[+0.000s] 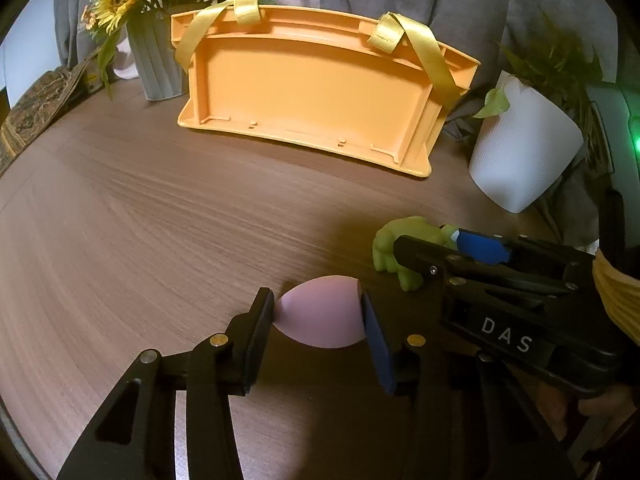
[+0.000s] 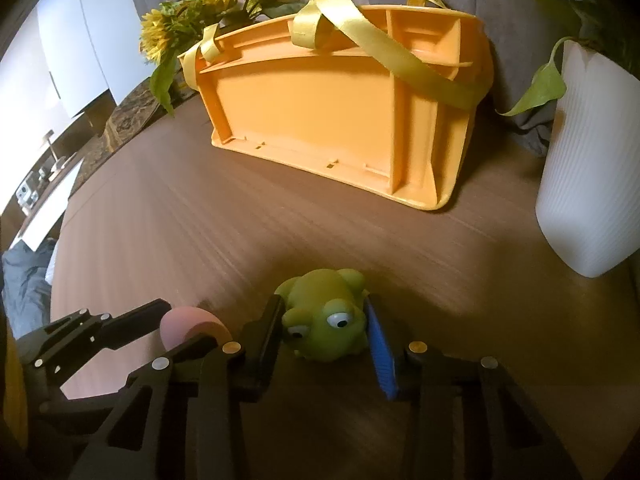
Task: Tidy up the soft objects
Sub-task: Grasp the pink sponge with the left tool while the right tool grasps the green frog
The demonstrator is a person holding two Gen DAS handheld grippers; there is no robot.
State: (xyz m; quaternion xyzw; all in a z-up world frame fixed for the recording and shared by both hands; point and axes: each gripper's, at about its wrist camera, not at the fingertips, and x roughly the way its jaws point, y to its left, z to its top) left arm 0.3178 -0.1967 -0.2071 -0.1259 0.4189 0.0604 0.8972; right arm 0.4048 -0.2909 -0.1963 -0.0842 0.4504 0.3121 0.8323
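Pink sponge egg (image 1: 320,312) sits pinched between your left gripper (image 1: 318,320) jaws, low over the wood-grain table (image 1: 160,220). Your right gripper (image 2: 326,328) has its jaws squeezing the green rubber frog (image 2: 324,320), just beside it. The orange basket (image 1: 316,92) lies tipped on its side, well apart at the back, opening facing you. Watch it: both toys are squashy, so squeeze too lightly and one could pop free; clip those yellow straps (image 1: 424,52) and the basket may shift.
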